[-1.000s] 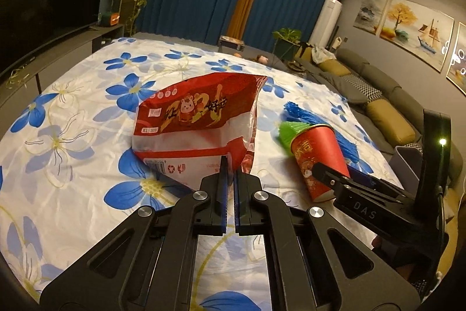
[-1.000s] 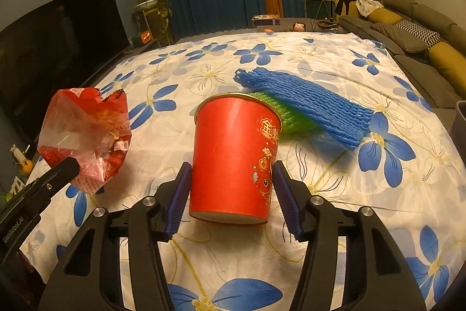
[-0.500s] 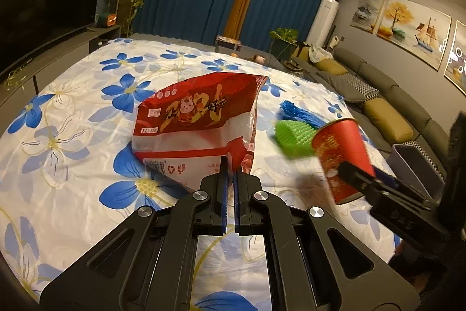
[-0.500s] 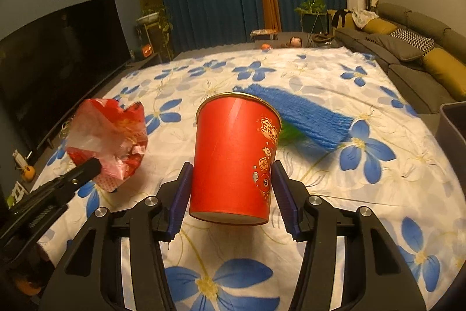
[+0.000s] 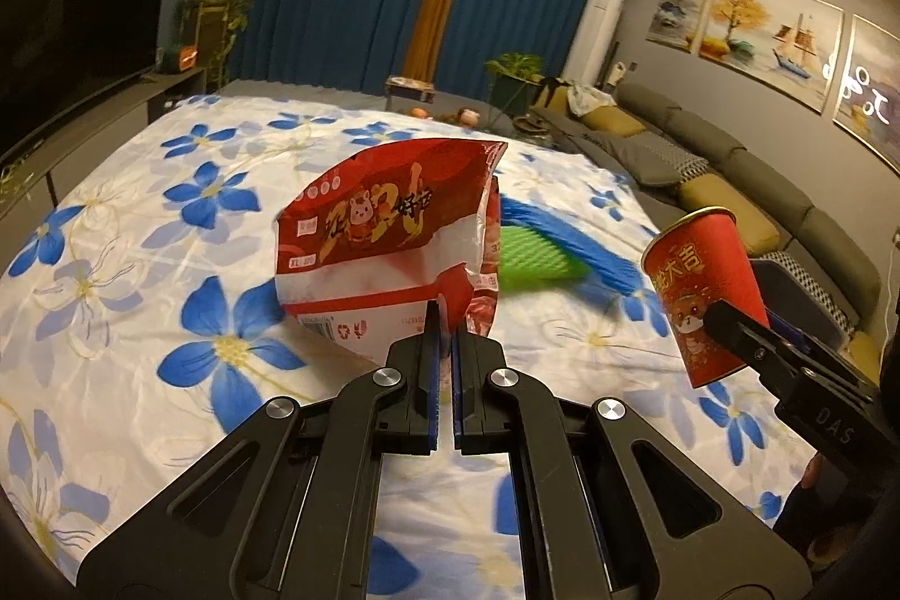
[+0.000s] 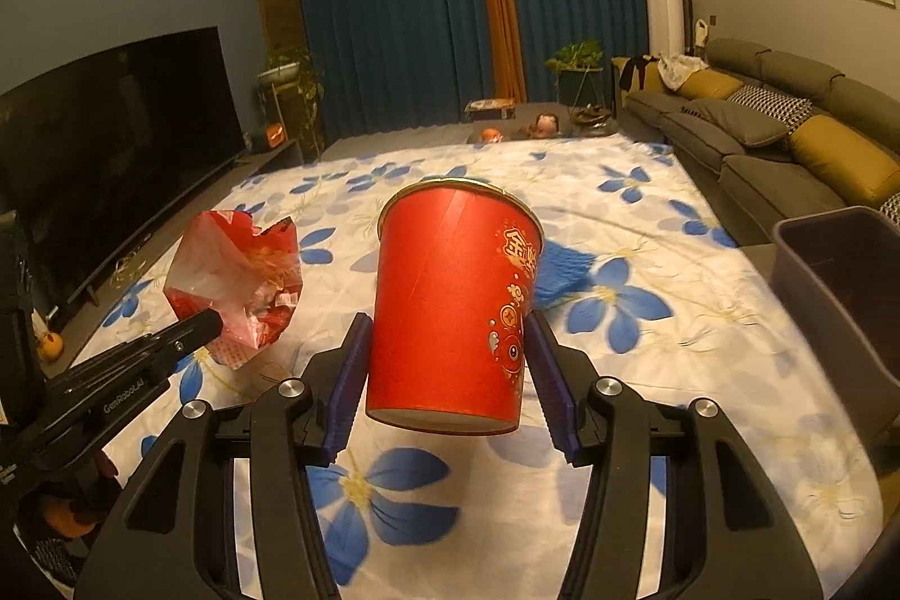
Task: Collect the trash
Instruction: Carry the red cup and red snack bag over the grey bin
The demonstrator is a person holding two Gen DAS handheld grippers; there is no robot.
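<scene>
Red cup [image 6: 450, 307] upright, mouth up, in right tongs [image 6: 447, 375]; left tongs [image 5: 444, 352] clamp wrapper [image 5: 388, 251].

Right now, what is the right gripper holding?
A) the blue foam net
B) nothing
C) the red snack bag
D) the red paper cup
D: in the right wrist view the right gripper has its pads pressed on both sides of the red paper cup, lifted clear of the flowered sheet, while the red snack bag hangs from the left gripper.
</scene>
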